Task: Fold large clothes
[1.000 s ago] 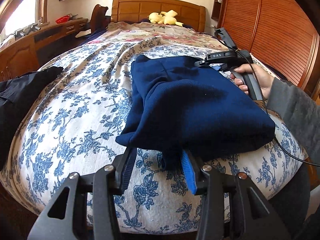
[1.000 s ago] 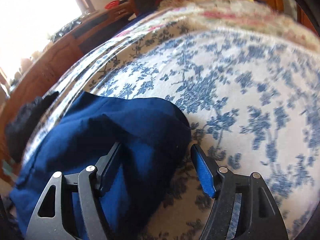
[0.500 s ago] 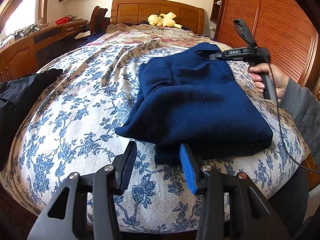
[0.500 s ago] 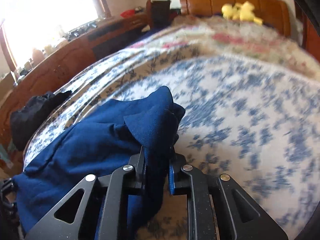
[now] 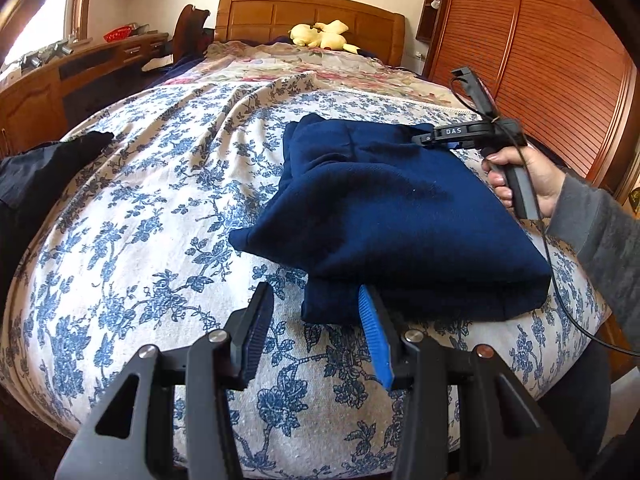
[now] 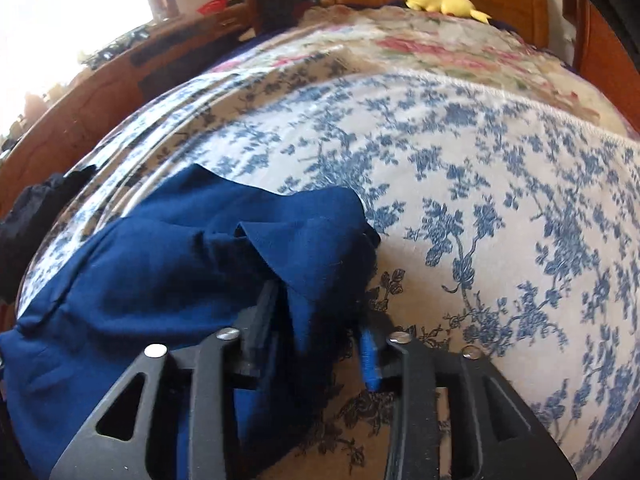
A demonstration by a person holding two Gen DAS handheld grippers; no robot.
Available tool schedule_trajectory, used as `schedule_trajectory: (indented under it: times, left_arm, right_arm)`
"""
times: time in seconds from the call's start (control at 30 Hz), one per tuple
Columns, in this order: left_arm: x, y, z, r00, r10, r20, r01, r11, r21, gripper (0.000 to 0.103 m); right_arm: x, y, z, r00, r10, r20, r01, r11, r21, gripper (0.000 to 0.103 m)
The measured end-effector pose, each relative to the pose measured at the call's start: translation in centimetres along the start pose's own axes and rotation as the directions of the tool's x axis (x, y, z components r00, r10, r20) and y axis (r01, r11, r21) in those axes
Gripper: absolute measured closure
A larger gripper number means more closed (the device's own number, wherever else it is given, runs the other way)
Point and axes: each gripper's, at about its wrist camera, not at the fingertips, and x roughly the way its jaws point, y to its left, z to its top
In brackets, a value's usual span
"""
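Observation:
A navy blue garment (image 5: pixel 392 216) lies folded on the blue-flowered bedspread (image 5: pixel 152 216). My left gripper (image 5: pixel 314 300) stands open at the garment's near left corner, and its pads do not press the cloth. At the garment's far right edge a hand holds my right gripper (image 5: pixel 430 140). In the right wrist view the right gripper (image 6: pixel 316 332) has its jaws opening. A loose fold of the navy garment (image 6: pixel 168 272) still hangs between its fingers (image 6: pixel 262 312), slack and not pinched.
A black garment (image 5: pixel 40 176) lies at the bed's left edge. A yellow plush toy (image 5: pixel 320 36) sits by the wooden headboard (image 5: pixel 312 12). A wooden desk (image 5: pixel 48 88) runs along the left, and slatted wardrobe doors (image 5: pixel 540 60) stand on the right. The person's grey sleeve (image 5: pixel 600 232) reaches in from the right.
The right gripper shut on the garment's far corner and lifted it. Now its jaws have parted and the cloth has slumped back down. The left gripper has stayed put.

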Motion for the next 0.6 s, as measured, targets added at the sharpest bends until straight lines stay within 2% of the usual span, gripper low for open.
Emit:
schedule_trajectory:
  times: [0.03,0.07,0.17,0.23,0.27,0.33,0.4,0.43,0.53,0.6]
  left_arm:
    - [0.1,0.0,0.0,1.0,-0.005,-0.001,0.005,1.0,-0.005,0.06]
    - [0.3,0.1,0.0,1.0,-0.012,-0.001,0.012,1.0,-0.012,0.06]
    - [0.7,-0.1,0.0,0.999,-0.05,0.006,0.05,0.999,-0.013,0.06]
    - [0.9,-0.3,0.0,0.997,-0.073,0.008,0.073,0.997,-0.013,0.067]
    - [1.0,-0.3,-0.1,0.997,-0.076,0.009,0.076,0.997,-0.012,0.069]
    - [1.3,-0.2,-0.1,0.996,-0.088,0.009,0.089,0.996,-0.014,0.079]
    - [1.4,0.3,-0.2,0.991,-0.132,0.013,0.132,0.99,-0.039,0.09]
    - [1.2,0.4,-0.1,0.99,-0.139,0.021,0.14,0.989,-0.041,0.091]
    - [0.1,0.5,0.2,0.988,-0.145,0.057,0.147,0.988,-0.04,0.094]
    - [-0.8,0.7,0.7,0.99,-0.115,0.076,0.118,0.993,-0.025,0.095]
  right_arm:
    - [0.2,-0.1,0.0,1.0,-0.001,0.0,0.001,1.0,0.011,0.043]
    - [0.8,-0.5,0.0,1.0,0.017,-0.012,-0.016,0.999,0.038,0.042]
    - [1.9,-1.9,-0.2,0.991,0.127,-0.035,-0.12,0.98,0.157,0.041]
    - [2.0,-2.4,-0.3,0.982,0.187,-0.036,-0.176,0.963,0.204,0.043]
    - [1.9,-2.3,-0.3,0.982,0.188,-0.038,-0.176,0.963,0.203,0.044]
    - [1.6,-1.8,-0.3,0.978,0.202,-0.045,-0.191,0.965,0.177,0.062]
    - [0.7,-1.2,-0.3,0.979,0.2,-0.031,-0.194,0.971,0.139,0.081]
    - [-0.2,-0.7,-0.2,0.983,0.186,-0.007,-0.184,0.977,0.111,0.085]
    - [-2.7,1.2,0.2,0.989,0.136,0.051,-0.139,0.989,0.057,0.088]
    - [-4.1,2.7,0.9,0.989,0.116,0.09,-0.119,0.993,0.023,0.089]
